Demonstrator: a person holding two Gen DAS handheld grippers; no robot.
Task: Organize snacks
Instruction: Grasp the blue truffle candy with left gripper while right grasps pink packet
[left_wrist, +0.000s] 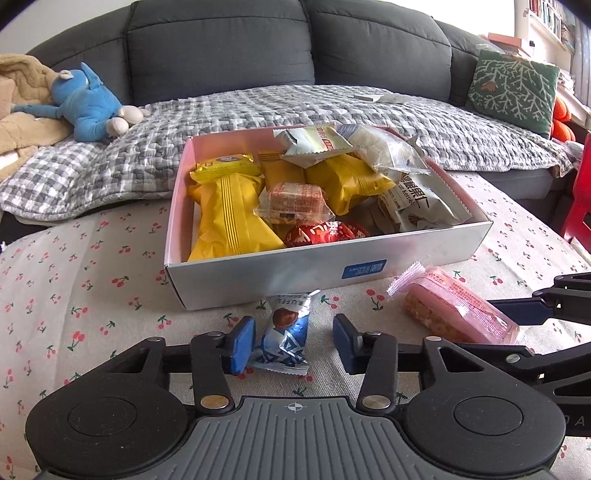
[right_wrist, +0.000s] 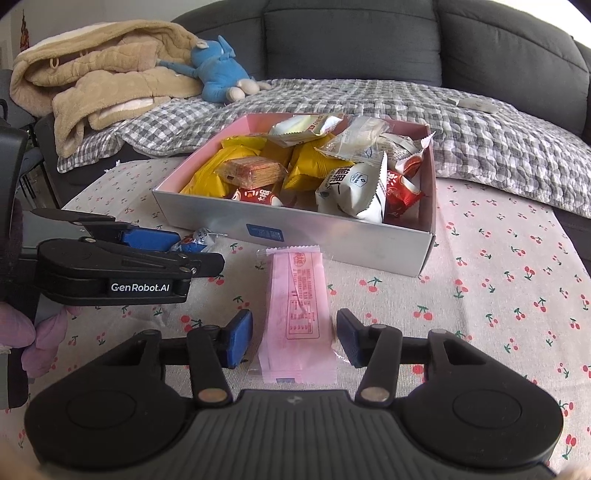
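Observation:
A shallow white box (left_wrist: 229, 284) with a pink inside holds several wrapped snacks, yellow, white and red. In front of it, on the cherry-print cloth, lies a small blue and silver snack (left_wrist: 284, 338) between the pads of my left gripper (left_wrist: 293, 345). The left pad touches its wrapper; the right pad stands clear of it. A pink wrapped bar (right_wrist: 299, 306) lies lengthwise between the pads of my right gripper (right_wrist: 293, 339), with thin gaps on both sides and the wrapper not squeezed. The right wrist view also shows the box (right_wrist: 332, 240), the left gripper (right_wrist: 162, 245) and the blue snack (right_wrist: 197, 236).
A grey sofa (left_wrist: 221, 40) with a checked quilt (left_wrist: 258, 107) runs behind the table. On it lie a blue plush toy (left_wrist: 86, 103), a tan blanket (right_wrist: 92, 81) and a green cushion (left_wrist: 513, 88). A red chair (left_wrist: 578, 199) stands at the right.

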